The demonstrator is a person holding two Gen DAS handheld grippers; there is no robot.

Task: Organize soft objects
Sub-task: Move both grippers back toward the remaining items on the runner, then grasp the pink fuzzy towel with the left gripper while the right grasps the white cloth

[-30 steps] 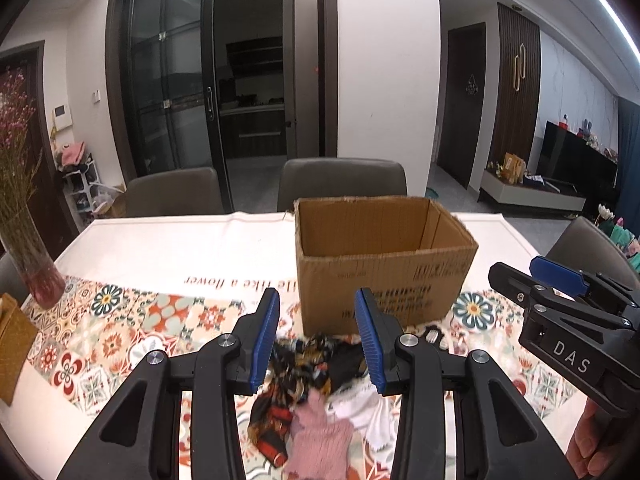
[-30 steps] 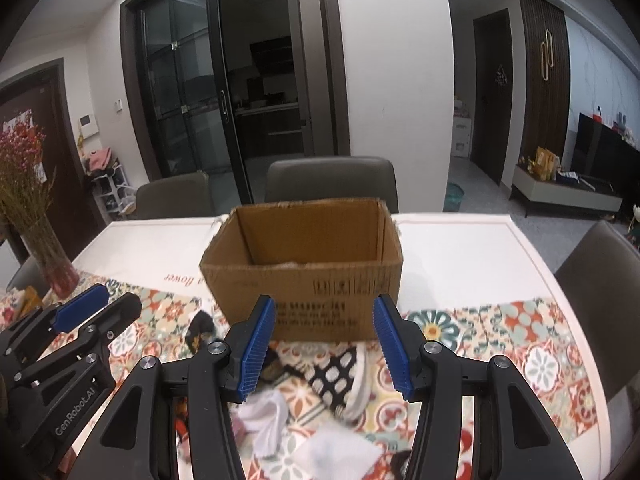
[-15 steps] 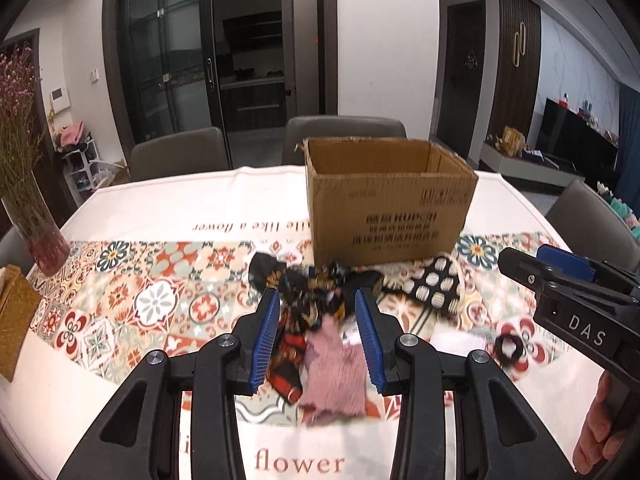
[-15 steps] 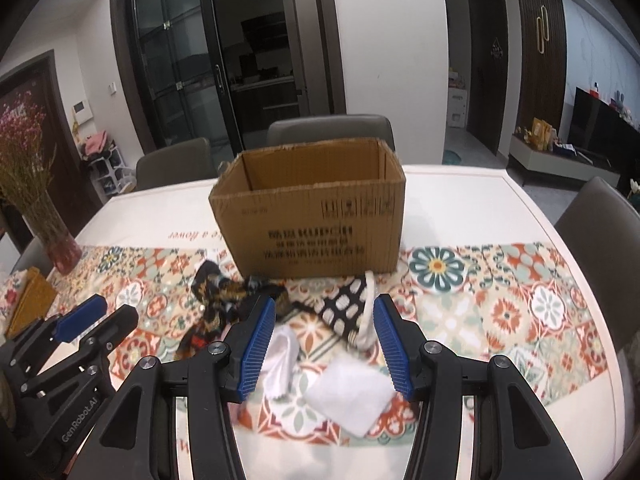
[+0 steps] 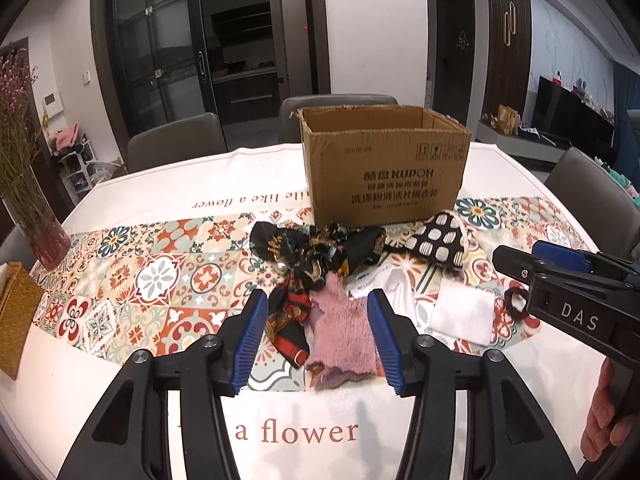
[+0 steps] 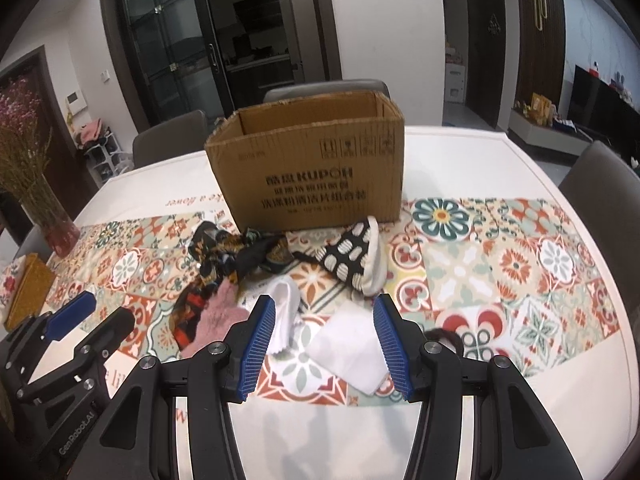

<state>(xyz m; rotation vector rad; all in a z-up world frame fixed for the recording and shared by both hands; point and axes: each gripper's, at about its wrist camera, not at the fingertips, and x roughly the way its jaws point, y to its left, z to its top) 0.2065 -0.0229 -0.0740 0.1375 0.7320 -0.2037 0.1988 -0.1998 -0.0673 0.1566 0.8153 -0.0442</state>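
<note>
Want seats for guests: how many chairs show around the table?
4: two behind the far edge, one left of the box, one behind it; two on the right, and. More may be hidden.

grey chairs (image 5: 176, 146) ring the table before dark glass doors (image 5: 160, 60).

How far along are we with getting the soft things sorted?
Nothing visibly packed; the cardboard box interior is mostly hidden. Left hand-held gripper, jaws opening, frames the pink cloth; right hand-held gripper hangs open over the white cloth. The scarf and the spotted pouch remain.
</note>
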